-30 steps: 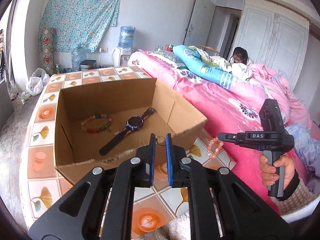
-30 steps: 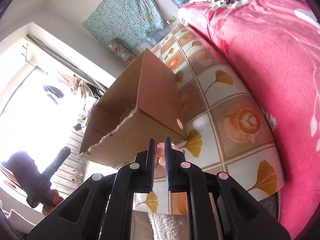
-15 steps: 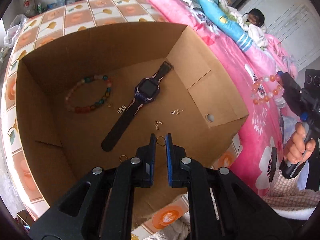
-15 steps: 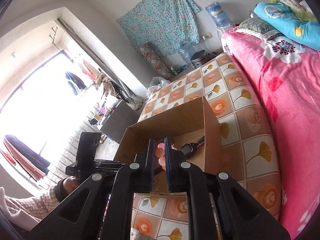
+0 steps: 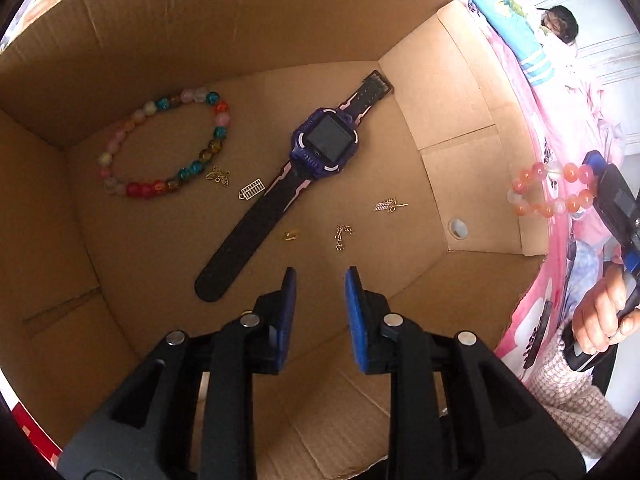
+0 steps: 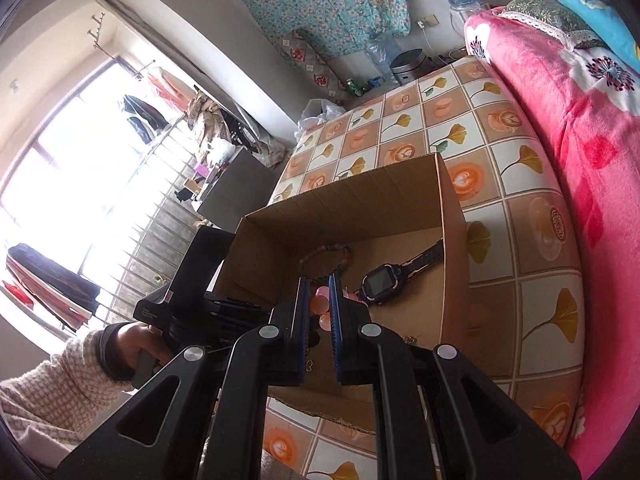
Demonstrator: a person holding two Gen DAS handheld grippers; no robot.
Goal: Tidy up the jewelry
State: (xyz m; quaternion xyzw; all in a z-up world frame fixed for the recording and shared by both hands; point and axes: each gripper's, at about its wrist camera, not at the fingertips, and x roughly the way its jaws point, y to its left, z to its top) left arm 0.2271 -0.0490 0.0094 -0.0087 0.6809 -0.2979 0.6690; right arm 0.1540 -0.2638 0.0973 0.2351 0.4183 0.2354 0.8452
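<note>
My left gripper (image 5: 320,280) points down into the cardboard box (image 5: 240,32). Its jaws are opening and nothing shows between them. On the box floor lie a multicoloured bead bracelet (image 5: 160,148), a purple smartwatch (image 5: 324,142), a small gold piece (image 5: 291,235), a short chain (image 5: 343,236) and a few gold charms (image 5: 252,192). My right gripper (image 6: 318,292) is shut on a pink-orange bead bracelet (image 6: 322,308) and hovers at the box's near rim (image 6: 452,280). In the left wrist view that bracelet (image 5: 552,188) hangs beyond the box's right wall.
The box stands on a tiled floral surface (image 6: 440,120) beside a pink bedspread (image 6: 580,120). A person (image 5: 558,20) lies on the bed further back. A hand in a checked sleeve (image 6: 60,380) holds the left gripper at the box's left side.
My left gripper swung over the box and tipped down into it; its jaws parted and the small ring left them. My right gripper rose with the pink bracelet toward the box.
</note>
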